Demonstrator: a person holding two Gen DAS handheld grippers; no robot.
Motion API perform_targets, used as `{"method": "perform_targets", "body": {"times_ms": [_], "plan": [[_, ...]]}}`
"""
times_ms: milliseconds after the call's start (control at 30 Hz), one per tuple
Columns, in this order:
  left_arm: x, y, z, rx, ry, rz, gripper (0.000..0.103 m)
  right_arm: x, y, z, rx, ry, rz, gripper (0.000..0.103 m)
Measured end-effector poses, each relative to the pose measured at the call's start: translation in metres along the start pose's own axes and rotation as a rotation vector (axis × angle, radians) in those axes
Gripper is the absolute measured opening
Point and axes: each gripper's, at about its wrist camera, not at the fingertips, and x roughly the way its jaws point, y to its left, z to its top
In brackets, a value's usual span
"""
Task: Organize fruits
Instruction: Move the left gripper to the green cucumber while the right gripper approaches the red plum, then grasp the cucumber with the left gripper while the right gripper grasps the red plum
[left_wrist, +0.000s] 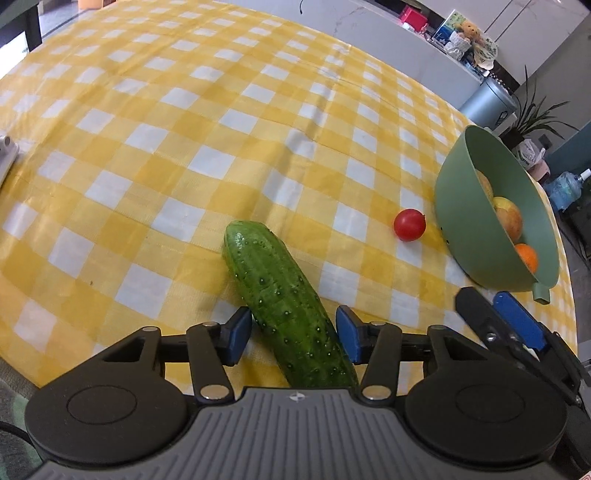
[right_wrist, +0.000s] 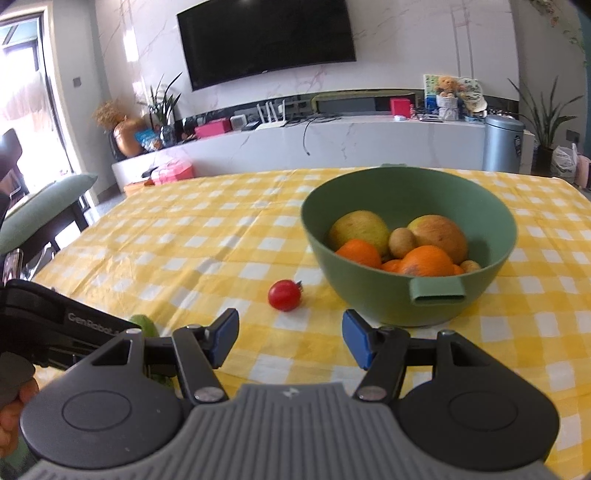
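Note:
A green cucumber (left_wrist: 280, 295) lies slantwise on the yellow checked tablecloth (left_wrist: 184, 147), its near part between the blue pads of my left gripper (left_wrist: 291, 332). The pads stand close along its sides without clearly pressing. To the right, a cherry tomato (left_wrist: 409, 224) rests beside a green bowl (left_wrist: 454, 206) holding apples, oranges and kiwis. My right gripper (right_wrist: 290, 339) is open and empty, with the tomato (right_wrist: 284, 294) just ahead of it and the bowl (right_wrist: 369, 302) ahead to the right. The right gripper (left_wrist: 495, 314) also shows at the lower right of the left wrist view. Only the cucumber's tip (right_wrist: 142, 323) peeks past the left gripper's body.
A white object (left_wrist: 5, 147) sits at the table's left edge. A chair with a green cushion (right_wrist: 44, 210) stands by the table's far left side. Beyond the table are a TV counter (right_wrist: 332, 136), a grey bin (right_wrist: 502, 144) and plants.

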Motion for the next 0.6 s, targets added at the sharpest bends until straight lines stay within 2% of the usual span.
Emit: {"method": "perform_targets", "body": {"times_ms": [200, 367, 600], "plan": [[-0.001, 0.005, 0.0, -0.001, -0.035, -0.042, 0.05, 0.008, 0.002, -0.001, -0.007, 0.032, 0.01, 0.06], [-0.007, -0.002, 0.005, 0.042, -0.076, -0.054, 0.047, 0.008, -0.003, 0.0, 0.018, 0.038, 0.02, 0.06], [-0.006, -0.018, 0.032, 0.142, -0.113, -0.061, 0.046, 0.016, -0.008, 0.003, 0.058, 0.039, 0.022, 0.06]]}}
